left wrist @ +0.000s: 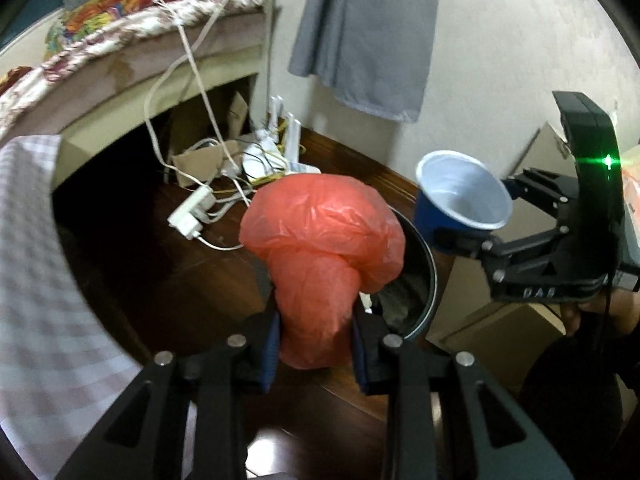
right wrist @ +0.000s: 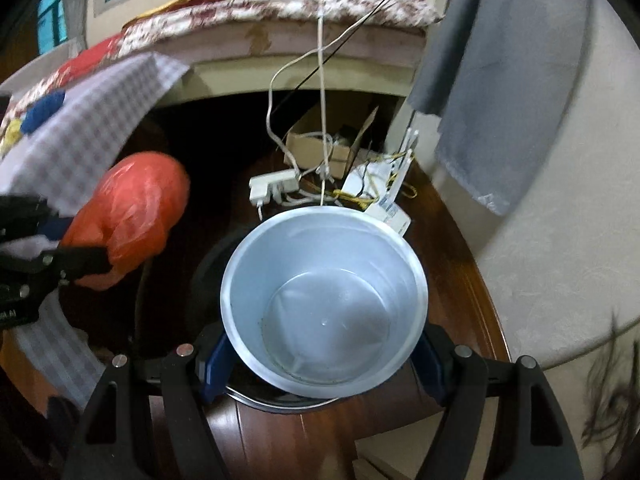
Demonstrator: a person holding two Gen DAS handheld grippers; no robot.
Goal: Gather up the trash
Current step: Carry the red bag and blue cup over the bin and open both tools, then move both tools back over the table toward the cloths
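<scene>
My left gripper (left wrist: 316, 336) is shut on the neck of a crumpled red plastic bag (left wrist: 320, 240), which bulges up over the near rim of a dark round bin (left wrist: 428, 280). My right gripper (left wrist: 480, 212) comes in from the right, shut on a blue cup (left wrist: 460, 196) with a white inside, tilted above the bin's far side. In the right wrist view the cup (right wrist: 324, 300) fills the space between the blue pads of the right gripper (right wrist: 324, 364) and hides most of the bin (right wrist: 280, 402) beneath it. The left gripper (right wrist: 86, 244) holds the red bag (right wrist: 136, 208) at the left.
A bed (left wrist: 132, 40) with a floral cover and a checked cloth (left wrist: 36, 260) hanging off it stands on the left. A power strip (left wrist: 192, 210), cables, a router (left wrist: 276, 152) and cardboard boxes (left wrist: 500, 320) lie on the wooden floor. A grey cloth (left wrist: 360, 36) hangs on the wall.
</scene>
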